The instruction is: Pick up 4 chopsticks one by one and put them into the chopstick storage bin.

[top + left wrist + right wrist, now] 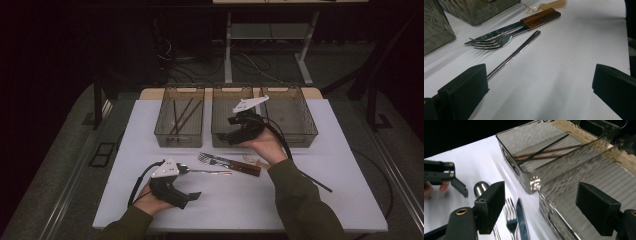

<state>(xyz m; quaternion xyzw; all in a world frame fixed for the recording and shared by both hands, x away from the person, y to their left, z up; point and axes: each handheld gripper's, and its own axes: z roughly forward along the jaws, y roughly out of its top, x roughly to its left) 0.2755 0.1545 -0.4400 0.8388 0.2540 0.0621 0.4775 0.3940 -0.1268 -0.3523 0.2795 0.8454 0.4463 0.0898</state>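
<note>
Meanwhile, left tongs (pixel 192 196) spread wide, empty, low over the surface (pixel 240 200), spoon (pixel 514 53) just beside. Right tongs (pixel 226 136) likewise wide, empty, against the middle bin (pixel 235 107).

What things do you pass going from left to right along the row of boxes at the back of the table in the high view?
Box with sticks in it → middle box, with the right tool over it → right box.

White table (pixel 320 200), wood-handled knife (pixel 519 25)
</note>
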